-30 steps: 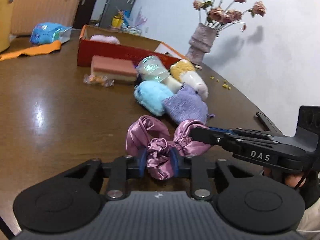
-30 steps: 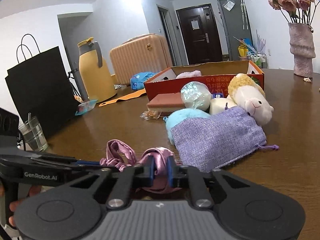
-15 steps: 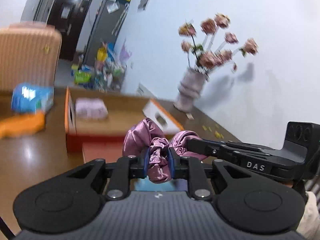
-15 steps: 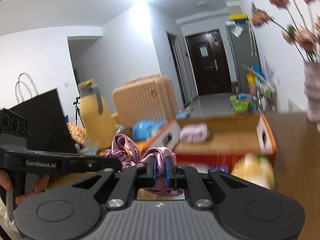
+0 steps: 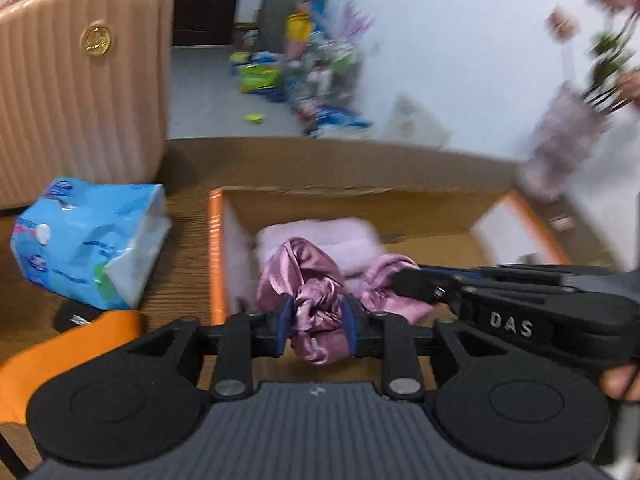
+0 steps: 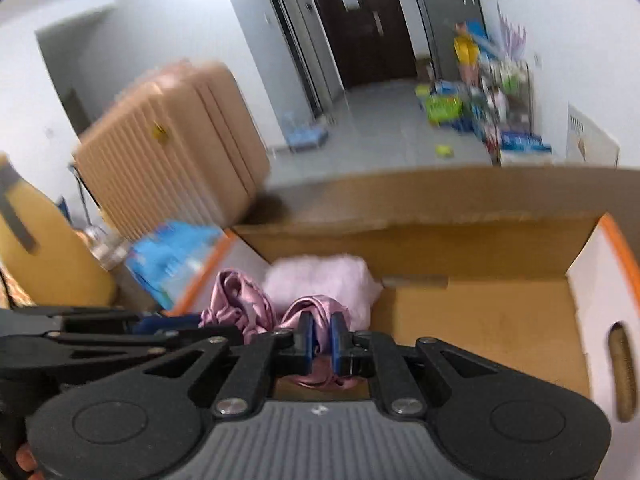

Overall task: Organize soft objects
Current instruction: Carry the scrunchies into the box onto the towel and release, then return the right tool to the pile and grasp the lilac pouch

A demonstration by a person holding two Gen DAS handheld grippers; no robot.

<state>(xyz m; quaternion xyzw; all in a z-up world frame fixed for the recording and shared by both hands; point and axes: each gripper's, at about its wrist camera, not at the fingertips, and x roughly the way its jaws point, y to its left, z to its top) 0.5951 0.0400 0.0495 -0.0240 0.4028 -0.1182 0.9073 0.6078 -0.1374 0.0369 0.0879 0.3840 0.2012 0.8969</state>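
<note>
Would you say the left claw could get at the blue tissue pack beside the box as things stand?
Probably not yet: the left claw is clamped on the satin scrunchie over the cardboard box. The tissue pack itself lies uncovered.

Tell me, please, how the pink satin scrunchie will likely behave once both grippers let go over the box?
The satin scrunchie bunches and droops between the left gripper and right gripper, so it is probably floppy and light. Its glossy folds suggest it is slippery. It should slump into the cardboard box without rolling.
</note>
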